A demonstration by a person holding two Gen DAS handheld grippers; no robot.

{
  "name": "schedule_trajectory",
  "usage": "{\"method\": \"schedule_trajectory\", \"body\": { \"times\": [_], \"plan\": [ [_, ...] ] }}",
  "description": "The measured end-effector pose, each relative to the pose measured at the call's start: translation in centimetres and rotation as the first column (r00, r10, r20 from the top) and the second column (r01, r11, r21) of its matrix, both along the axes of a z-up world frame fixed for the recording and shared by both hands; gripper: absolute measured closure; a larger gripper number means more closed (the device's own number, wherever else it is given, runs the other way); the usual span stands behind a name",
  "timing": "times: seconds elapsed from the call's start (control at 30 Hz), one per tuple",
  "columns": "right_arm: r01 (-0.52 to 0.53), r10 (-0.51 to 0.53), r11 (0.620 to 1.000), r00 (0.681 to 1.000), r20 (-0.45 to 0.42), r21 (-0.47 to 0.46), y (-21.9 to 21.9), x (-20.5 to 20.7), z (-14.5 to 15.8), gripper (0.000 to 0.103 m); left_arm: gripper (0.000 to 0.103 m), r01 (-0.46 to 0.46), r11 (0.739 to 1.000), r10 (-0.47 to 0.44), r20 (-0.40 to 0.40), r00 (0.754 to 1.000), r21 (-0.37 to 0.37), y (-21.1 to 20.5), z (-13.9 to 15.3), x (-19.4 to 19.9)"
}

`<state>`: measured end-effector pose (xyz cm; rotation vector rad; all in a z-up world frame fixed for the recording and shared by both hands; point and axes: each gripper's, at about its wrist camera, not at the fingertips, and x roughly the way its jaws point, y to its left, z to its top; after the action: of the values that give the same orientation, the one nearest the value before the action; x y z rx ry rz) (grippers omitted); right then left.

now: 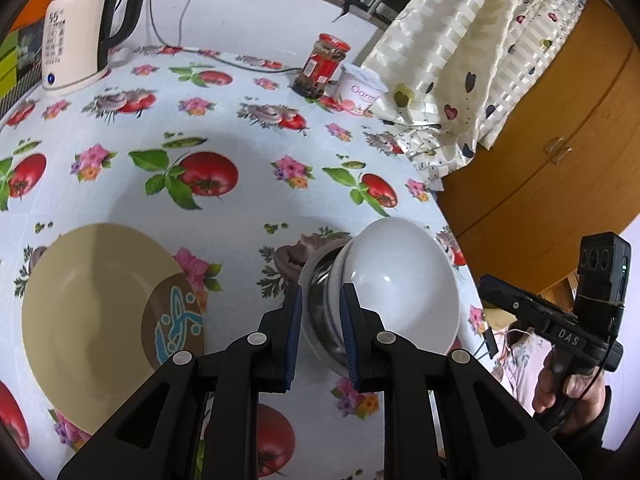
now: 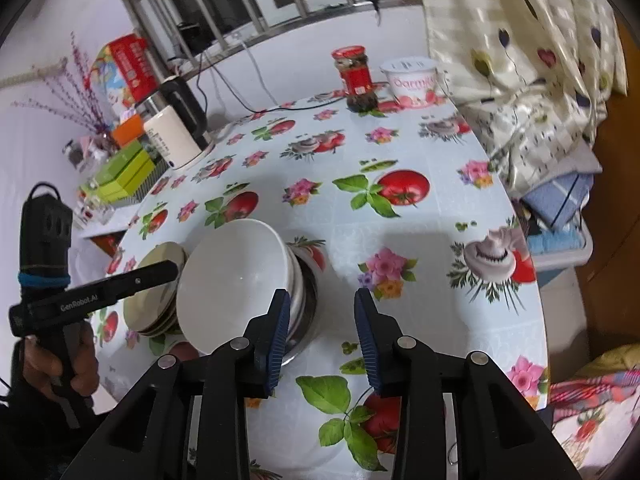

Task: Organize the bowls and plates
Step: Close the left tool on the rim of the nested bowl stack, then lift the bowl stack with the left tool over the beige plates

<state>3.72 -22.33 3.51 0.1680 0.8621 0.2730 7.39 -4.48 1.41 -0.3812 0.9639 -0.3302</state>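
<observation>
A stack of nested bowls stands on the flowered tablecloth: a white bowl (image 1: 404,284) on top, more white ones and a steel bowl (image 1: 318,304) underneath. My left gripper (image 1: 320,320) is open, its fingers either side of the stack's left rim. A beige plate (image 1: 100,312) with a brown patterned patch lies to its left. In the right wrist view the white bowl (image 2: 236,280) and stacked beige plates (image 2: 160,292) show. My right gripper (image 2: 322,336) is open and empty, just right of the bowl stack.
An electric kettle (image 1: 80,28), a red-lidded jar (image 1: 322,66) and a yoghurt tub (image 1: 360,90) stand at the table's far side. Curtain cloth (image 1: 472,60) hangs at the right. A wooden cabinet (image 1: 560,140) is beyond the table edge. Boxes (image 2: 124,172) sit at the left.
</observation>
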Motion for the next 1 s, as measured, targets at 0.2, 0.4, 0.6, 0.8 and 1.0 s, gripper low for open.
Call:
{"method": "schedule_trajectory", "body": {
  "times": [0.2, 0.4, 0.6, 0.8, 1.0],
  "plan": [
    [0.053, -0.042, 0.99, 0.996, -0.083, 0.127, -2.1, 0.7, -1.9, 0.07, 0.083, -0.003, 0.998, -0.001, -0.061, 0.998, -0.056, 0.6, -1.5, 0.5],
    [0.043, -0.012, 0.977, 0.989, -0.146, 0.21, -2.1, 1.3, -4.0, 0.076, 0.083, 0.001, 0.996, -0.01, -0.1, 0.995, -0.091, 0.7, -2.6, 0.8],
    [0.021, 0.036, 0.957, 0.981, -0.191, 0.29, -1.7, 2.3, -5.5, 0.086, 0.083, 0.007, 0.993, -0.022, -0.125, 0.992, -0.117, 1.0, -3.3, 1.0],
    [0.014, 0.064, 0.943, 0.973, -0.22, 0.333, -1.5, 2.9, -6.6, 0.092, 0.083, 0.014, 0.992, -0.033, -0.145, 0.989, -0.129, 0.9, -4.0, 1.1],
    [0.013, 0.075, 0.934, 0.97, -0.231, 0.358, -1.7, 3.1, -7.2, 0.094, 0.083, 0.015, 0.987, -0.043, -0.177, 0.983, -0.16, 1.0, -5.0, 1.6]
  ]
}}
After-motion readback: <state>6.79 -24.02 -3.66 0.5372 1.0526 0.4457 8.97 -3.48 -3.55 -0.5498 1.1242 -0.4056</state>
